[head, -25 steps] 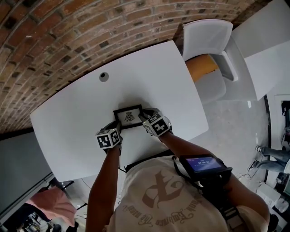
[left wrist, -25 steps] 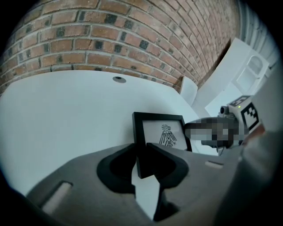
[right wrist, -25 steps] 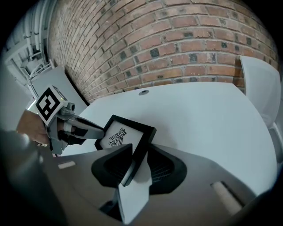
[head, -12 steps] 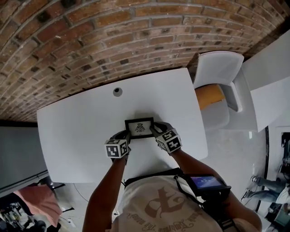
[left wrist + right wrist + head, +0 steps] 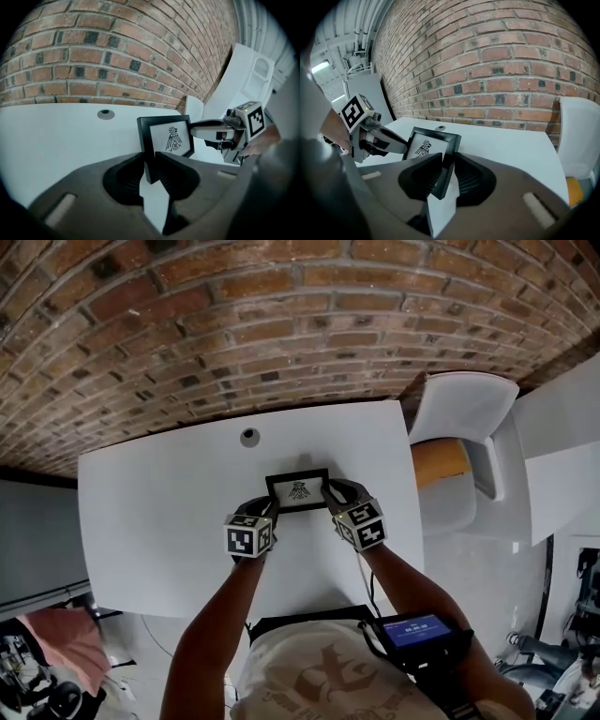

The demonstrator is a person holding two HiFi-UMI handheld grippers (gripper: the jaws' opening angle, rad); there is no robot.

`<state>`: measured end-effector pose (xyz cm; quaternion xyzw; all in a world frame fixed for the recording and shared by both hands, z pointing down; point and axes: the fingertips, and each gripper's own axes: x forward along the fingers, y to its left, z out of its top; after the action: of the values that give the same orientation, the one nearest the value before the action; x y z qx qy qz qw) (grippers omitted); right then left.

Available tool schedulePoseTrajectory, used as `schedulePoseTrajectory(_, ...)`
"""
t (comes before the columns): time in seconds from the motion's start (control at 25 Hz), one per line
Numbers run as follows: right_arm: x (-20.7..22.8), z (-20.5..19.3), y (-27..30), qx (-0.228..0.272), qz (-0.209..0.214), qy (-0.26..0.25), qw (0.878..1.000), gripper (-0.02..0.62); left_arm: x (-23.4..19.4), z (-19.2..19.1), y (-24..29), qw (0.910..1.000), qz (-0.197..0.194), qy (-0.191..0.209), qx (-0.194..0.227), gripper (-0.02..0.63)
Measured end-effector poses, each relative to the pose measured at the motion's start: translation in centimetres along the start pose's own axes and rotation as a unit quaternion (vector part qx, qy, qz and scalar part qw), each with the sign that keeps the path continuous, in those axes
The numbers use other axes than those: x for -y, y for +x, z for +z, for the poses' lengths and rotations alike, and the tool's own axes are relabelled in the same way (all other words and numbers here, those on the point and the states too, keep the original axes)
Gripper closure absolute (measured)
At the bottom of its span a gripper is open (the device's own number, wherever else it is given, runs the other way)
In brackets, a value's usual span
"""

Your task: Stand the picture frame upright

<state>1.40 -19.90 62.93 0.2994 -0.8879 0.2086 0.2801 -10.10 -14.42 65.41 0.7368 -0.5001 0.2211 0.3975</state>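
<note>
The picture frame (image 5: pixel 298 490) is black with a white print of a bird. It is held over the white table (image 5: pixel 159 512), tilted up with its face toward me. My left gripper (image 5: pixel 266 507) is shut on its left edge; in the left gripper view the frame (image 5: pixel 171 138) rises from between that gripper's (image 5: pixel 149 164) pads. My right gripper (image 5: pixel 334 491) grips the right edge. Its jaws have just been closing, with the frame (image 5: pixel 425 146) between them in the right gripper (image 5: pixel 444 171) view. Whether the bottom edge touches the table is hidden.
A round cable hole (image 5: pixel 248 437) lies in the table beyond the frame. A brick wall (image 5: pixel 281 315) runs along the table's far edge. A white chair with an orange seat (image 5: pixel 459 456) stands at the right end.
Both grippers have carried the frame away from my body toward the brick wall and slightly up. The frame now stands steeper than before.
</note>
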Motion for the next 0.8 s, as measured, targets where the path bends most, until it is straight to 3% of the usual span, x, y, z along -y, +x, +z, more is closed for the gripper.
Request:
schedulePoseTrajectory(0.16,2.0,2.1,0.6,0.022,-0.004,-0.004,1.000,0.514,0.0,2.0,1.1,0.9997,-0.001,0.020,0.014,0.532)
schedulePoseTrajectory(0.8,5.0,7.1,4.2,0.059,-0.005,-0.012,0.998,0.517,-3.4,8.1,3.4,0.9977,0.031,0.029,0.054,0.534)
